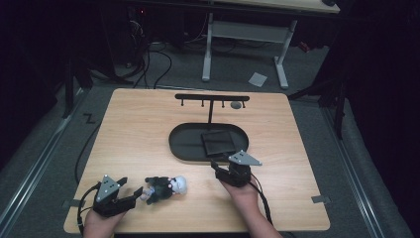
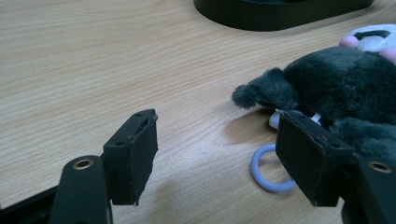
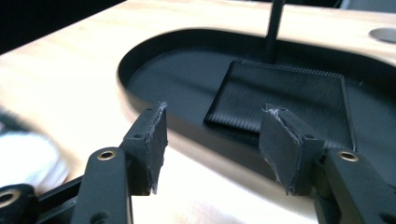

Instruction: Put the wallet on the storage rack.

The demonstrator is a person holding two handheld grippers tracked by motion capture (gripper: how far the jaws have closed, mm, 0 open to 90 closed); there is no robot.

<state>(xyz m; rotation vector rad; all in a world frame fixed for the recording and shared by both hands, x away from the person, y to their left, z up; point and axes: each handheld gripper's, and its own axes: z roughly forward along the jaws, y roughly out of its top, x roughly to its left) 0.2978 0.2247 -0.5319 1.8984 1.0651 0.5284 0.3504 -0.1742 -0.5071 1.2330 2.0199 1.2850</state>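
Observation:
A dark grey plush toy (image 1: 163,187) with a white and pink head lies on the wooden table (image 1: 138,124) near the front left. My left gripper (image 1: 136,194) stands open just left of it. In the left gripper view the toy (image 2: 345,88) lies beside the right pad, and a pale ring (image 2: 261,172) lies on the table under it; my left gripper (image 2: 217,140) holds nothing. My right gripper (image 1: 223,168) is open at the near edge of the black oval tray (image 1: 178,144). In the right gripper view my right gripper (image 3: 215,135) is empty, facing a flat black ribbed wallet (image 3: 289,93) in the tray (image 3: 140,56).
A black T-shaped stand (image 1: 212,97) with small hooks rises from the tray's far side. A small grey round disc (image 1: 236,105) lies behind it. The wallet (image 1: 219,142) takes up the tray's right half. Bare wood lies left of the tray.

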